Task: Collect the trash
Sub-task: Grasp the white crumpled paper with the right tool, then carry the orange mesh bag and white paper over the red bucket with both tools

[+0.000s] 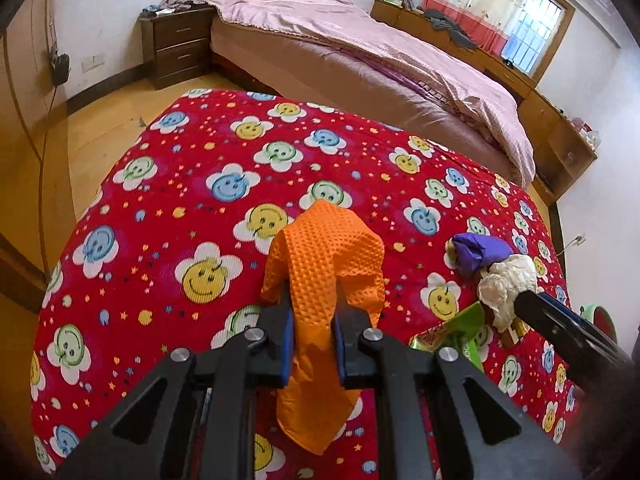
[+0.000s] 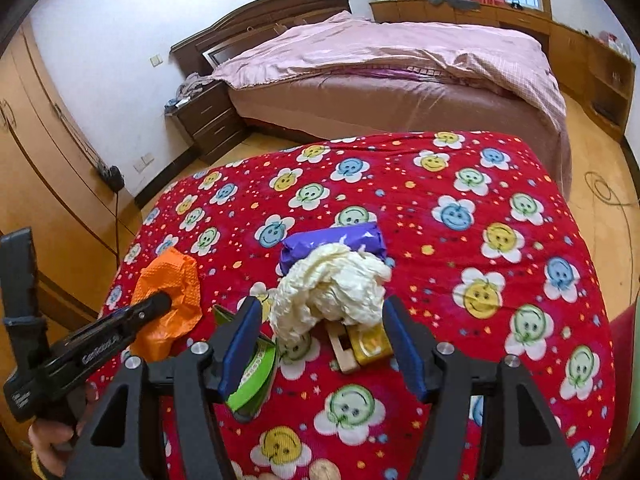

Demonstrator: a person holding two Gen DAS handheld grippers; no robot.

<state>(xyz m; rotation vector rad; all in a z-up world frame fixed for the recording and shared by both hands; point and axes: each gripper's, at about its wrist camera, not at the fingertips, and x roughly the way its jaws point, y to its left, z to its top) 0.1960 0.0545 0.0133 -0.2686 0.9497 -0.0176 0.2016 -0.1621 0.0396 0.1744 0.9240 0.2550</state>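
Blue-padded fingers of the left gripper (image 1: 313, 320) are closed tight on an orange textured glove (image 1: 322, 272), which bulges up over the fingertips and hangs limp below them, lifted clear of the red smiley-flower blanket (image 1: 168, 200). In the right wrist view the same glove (image 2: 170, 280) shows bunched at the tip of that gripper, off to the left of the right fingers.

Spread wide, the right gripper (image 2: 322, 320) holds nothing; its blue pads (image 2: 240, 344) stand on either side of a crumpled cream paper wad (image 2: 332, 284), which sits just ahead of and between them (whether a pad touches it I cannot tell). Just beyond the wad, touching it, lies a purple wrapper (image 2: 340, 240). Beneath the near edge of the wad are a small yellow tin (image 2: 370, 344) and a pale wooden piece (image 2: 342, 348), side by side. Beside the left-hand finger lies a green packet (image 2: 252, 376), partly under the finger.

Farther out, past the blanket's far edge, stands a bed with a pink quilt (image 2: 380, 48), a dark nightstand (image 2: 204, 116) at its head, and a low wooden cabinet (image 2: 460, 12) under a curtained window (image 1: 524, 28).
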